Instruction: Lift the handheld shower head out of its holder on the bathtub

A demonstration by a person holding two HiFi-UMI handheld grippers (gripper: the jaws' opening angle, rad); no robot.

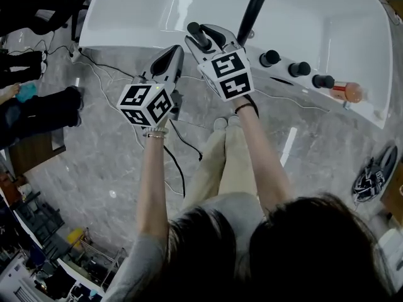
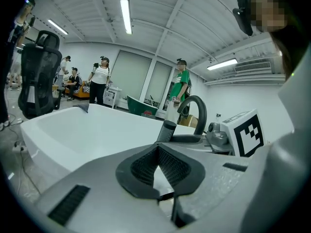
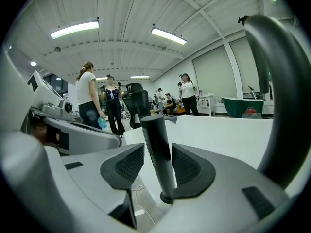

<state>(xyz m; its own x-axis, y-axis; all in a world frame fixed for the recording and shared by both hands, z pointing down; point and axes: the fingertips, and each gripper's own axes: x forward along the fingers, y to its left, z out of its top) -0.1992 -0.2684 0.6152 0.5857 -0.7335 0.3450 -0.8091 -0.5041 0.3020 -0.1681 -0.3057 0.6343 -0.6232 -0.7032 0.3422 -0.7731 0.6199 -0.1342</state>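
None of the lift is done: the shower head (image 3: 156,149) is seated ungripped between spread right fingers (image 3: 127,166), left fingers (image 2: 145,170) pressed together.

A black, stick-shaped handheld shower head (image 3: 156,149) is observed standing near upright, slightly tilted. Its lower end is seated in a round black holder (image 3: 166,197) at the rim of the white bathtub (image 1: 302,17).
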